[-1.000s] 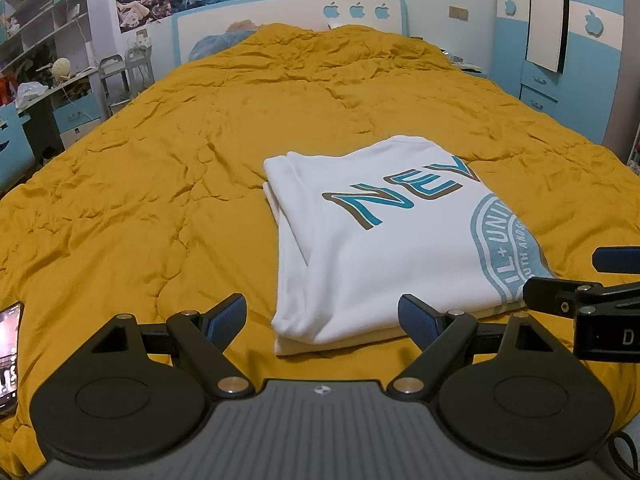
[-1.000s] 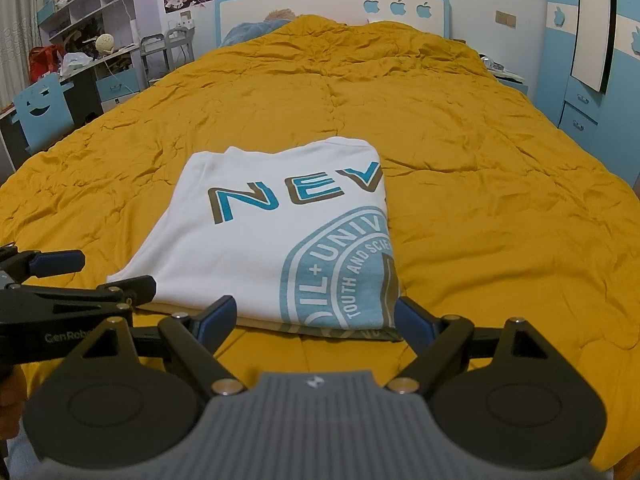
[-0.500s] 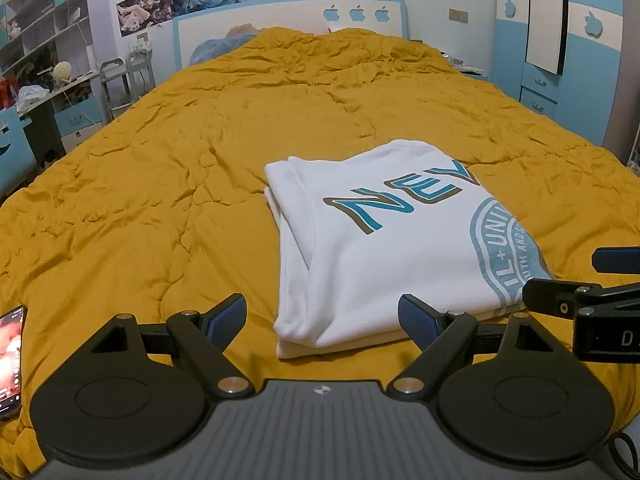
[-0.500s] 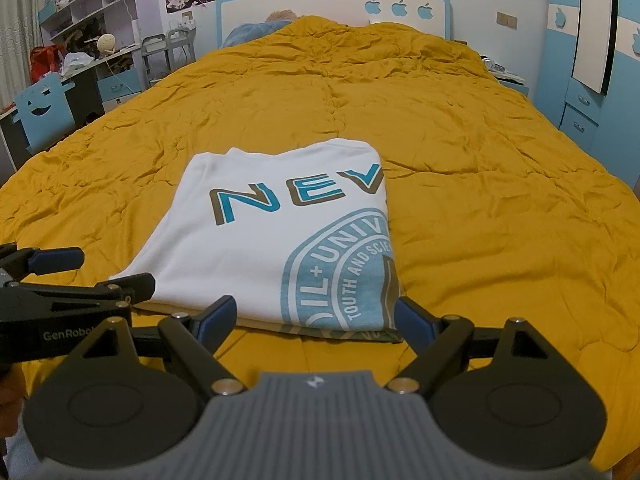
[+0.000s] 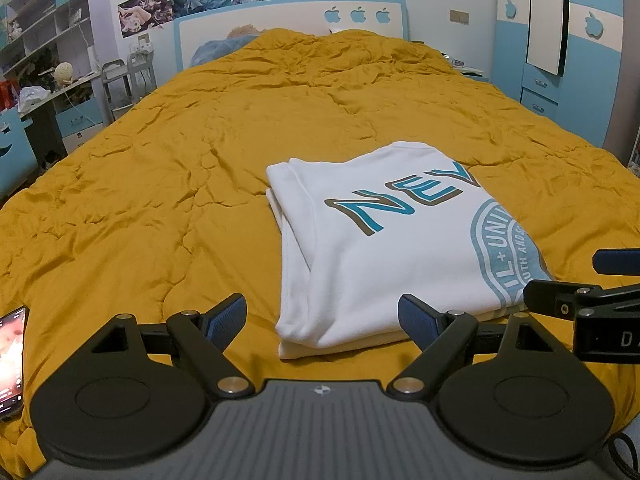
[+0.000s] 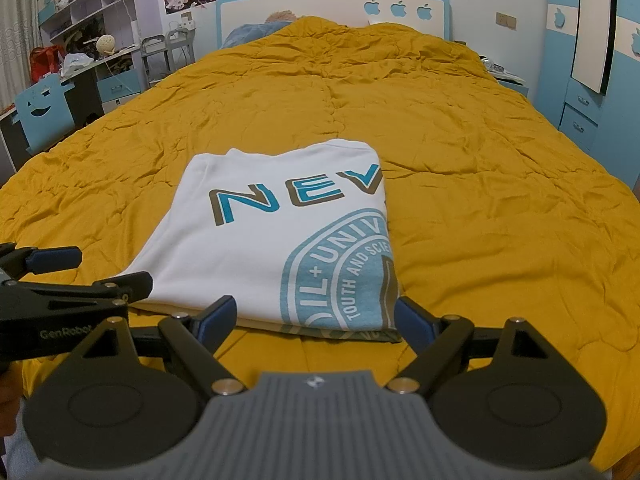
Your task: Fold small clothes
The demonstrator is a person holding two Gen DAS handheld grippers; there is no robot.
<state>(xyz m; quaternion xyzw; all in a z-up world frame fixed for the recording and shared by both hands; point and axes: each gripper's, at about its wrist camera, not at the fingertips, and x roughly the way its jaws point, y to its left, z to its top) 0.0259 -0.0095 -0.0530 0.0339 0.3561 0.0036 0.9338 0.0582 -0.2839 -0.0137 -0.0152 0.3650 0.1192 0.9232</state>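
White shirt (image 5: 384,256) lies folded on the yellow bedspread (image 5: 160,200), center-right in the left view, long axis running away from camera. Both claws spread apart, empty: left gripper (image 5: 322,316) at its near-left corner, right gripper (image 6: 312,316) straddling the near edge, nearer.

Folded white shirt (image 5: 384,256) on orange bedspread (image 5: 160,184); left gripper (image 5: 322,318) jaws apart, empty.
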